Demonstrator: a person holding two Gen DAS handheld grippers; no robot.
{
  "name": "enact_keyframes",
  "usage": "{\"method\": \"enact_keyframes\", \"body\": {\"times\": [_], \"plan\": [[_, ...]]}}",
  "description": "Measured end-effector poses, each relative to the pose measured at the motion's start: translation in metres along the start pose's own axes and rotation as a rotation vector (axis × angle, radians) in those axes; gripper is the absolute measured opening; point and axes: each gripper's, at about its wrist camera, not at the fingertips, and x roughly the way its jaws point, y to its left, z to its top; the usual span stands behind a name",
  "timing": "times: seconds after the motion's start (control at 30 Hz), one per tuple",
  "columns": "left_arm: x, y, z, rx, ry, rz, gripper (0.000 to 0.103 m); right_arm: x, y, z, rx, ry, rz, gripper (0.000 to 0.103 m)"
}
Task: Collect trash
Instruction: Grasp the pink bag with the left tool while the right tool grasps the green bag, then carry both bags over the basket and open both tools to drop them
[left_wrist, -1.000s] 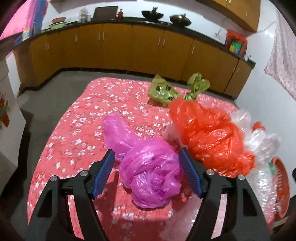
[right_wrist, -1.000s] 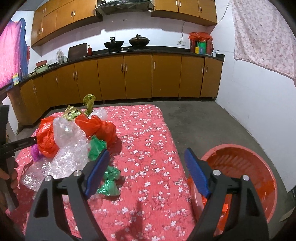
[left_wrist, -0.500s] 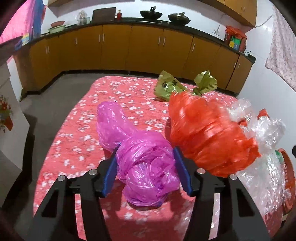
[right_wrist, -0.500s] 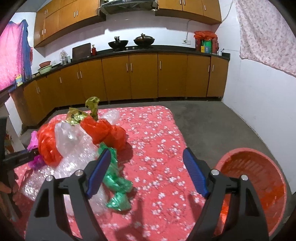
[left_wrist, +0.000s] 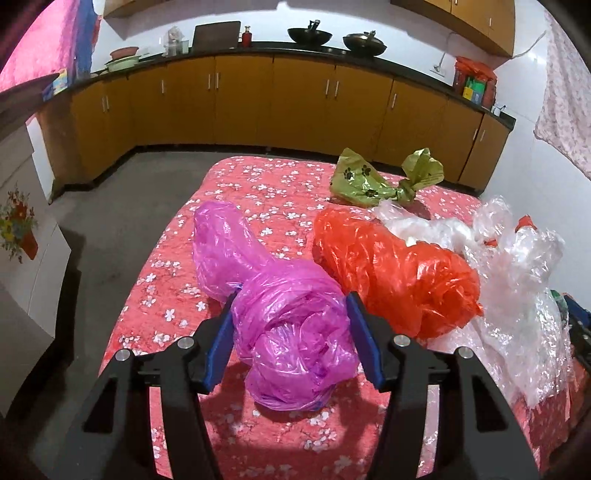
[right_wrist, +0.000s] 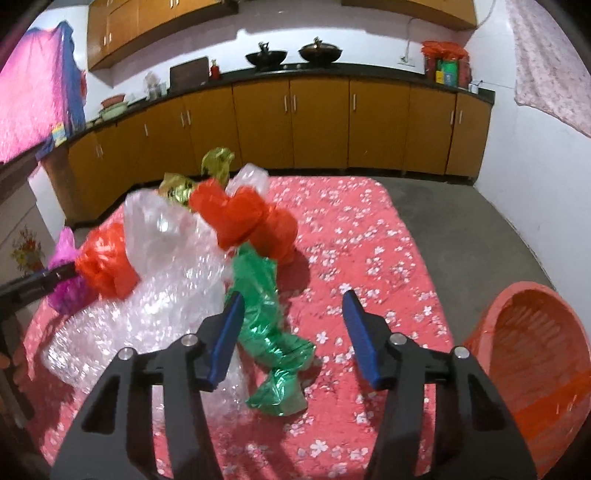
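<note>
My left gripper (left_wrist: 291, 321) is shut on a crumpled magenta plastic bag (left_wrist: 291, 332), its blue pads pressing both sides. The bag rests on the red flowered table (left_wrist: 258, 184). An orange bag (left_wrist: 399, 266), clear bubble wrap (left_wrist: 517, 295) and an olive bag (left_wrist: 369, 181) lie to its right. My right gripper (right_wrist: 291, 325) is open and empty above the table, with a green bag (right_wrist: 266, 306) just inside its left finger. An orange basket (right_wrist: 535, 369) stands off the table's right edge.
In the right wrist view a second orange bag (right_wrist: 251, 221) and bubble wrap (right_wrist: 155, 295) lie left of the green bag. Wooden cabinets (left_wrist: 295, 103) line the far wall. Grey floor (right_wrist: 461, 221) surrounds the table.
My left gripper has closed on the magenta bag. My right gripper has moved left and forward toward the green bag, and the orange basket has shifted to the frame's right edge.
</note>
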Motion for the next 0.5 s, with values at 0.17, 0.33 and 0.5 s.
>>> {"method": "enact_keyframes", "body": {"times": [0.17,0.33,0.5], "plan": [[-0.002,-0.002,-0.001,0.000,0.002,-0.001,0.058,0.012,0.004,-0.002,-0.016,0.015,0.000,0.043],[-0.006,-0.005,-0.004,0.003,0.002,0.003,0.058,0.023,0.011,-0.002,-0.043,0.044,0.008,0.014],[-0.016,-0.008,-0.005,0.003,-0.008,0.004,0.058,0.020,0.008,-0.006,-0.036,0.049,0.004,0.005]]}}
